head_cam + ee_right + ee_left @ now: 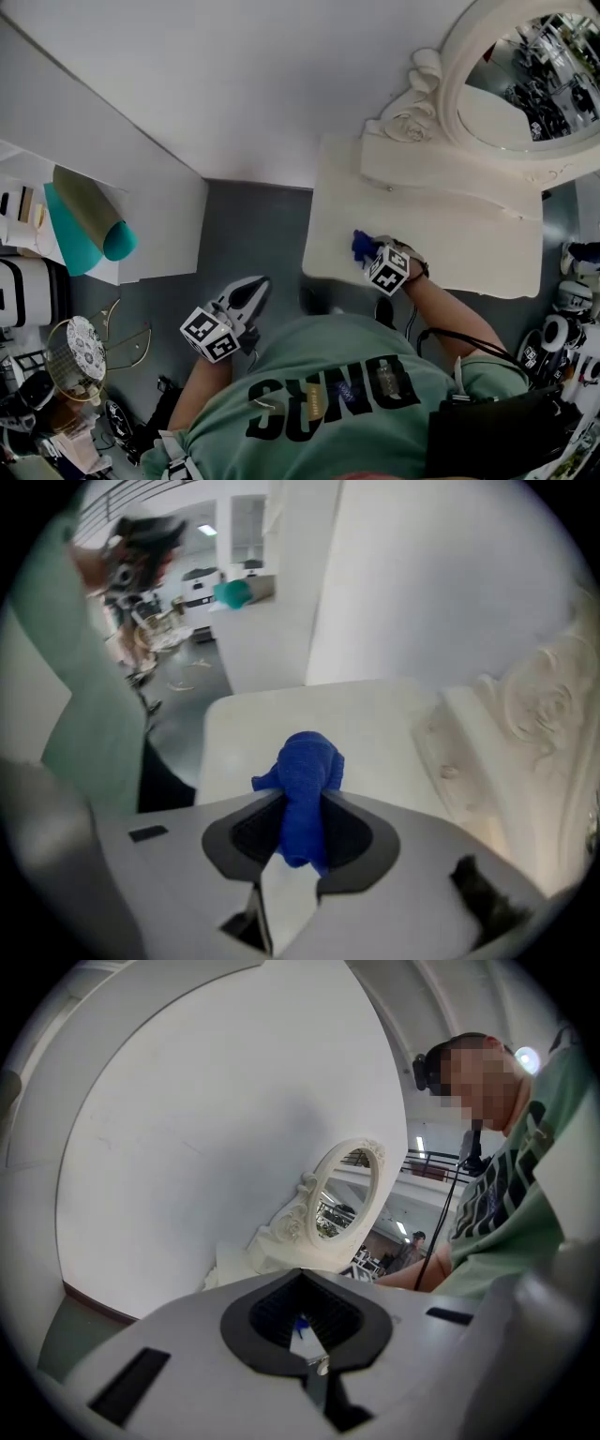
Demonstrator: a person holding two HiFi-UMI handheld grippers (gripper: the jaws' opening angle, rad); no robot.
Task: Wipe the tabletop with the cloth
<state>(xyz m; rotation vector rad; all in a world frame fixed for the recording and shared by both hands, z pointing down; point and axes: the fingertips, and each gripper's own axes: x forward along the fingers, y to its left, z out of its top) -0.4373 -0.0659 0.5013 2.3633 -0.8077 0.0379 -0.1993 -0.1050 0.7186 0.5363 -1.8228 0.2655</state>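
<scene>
A bunched blue cloth point(362, 246) is clamped in my right gripper point(372, 255), which is shut on it at the front left part of the white dressing tabletop point(469, 244). In the right gripper view the cloth point(307, 766) sticks out past the gripper point(302, 808) above the tabletop point(375, 728); I cannot tell whether it touches the surface. My left gripper point(253, 289) hangs left of the table over the grey floor, shut and empty. From the left gripper view, that gripper point(305, 1314) points toward the table and its mirror point(345, 1202).
An oval mirror point(534, 75) on a carved raised base point(450, 173) takes the back of the table. A white cabinet point(141, 206) with a teal roll point(94, 234) stands left. Wire items point(80, 352) and clutter point(572, 309) lie on the floor at both sides.
</scene>
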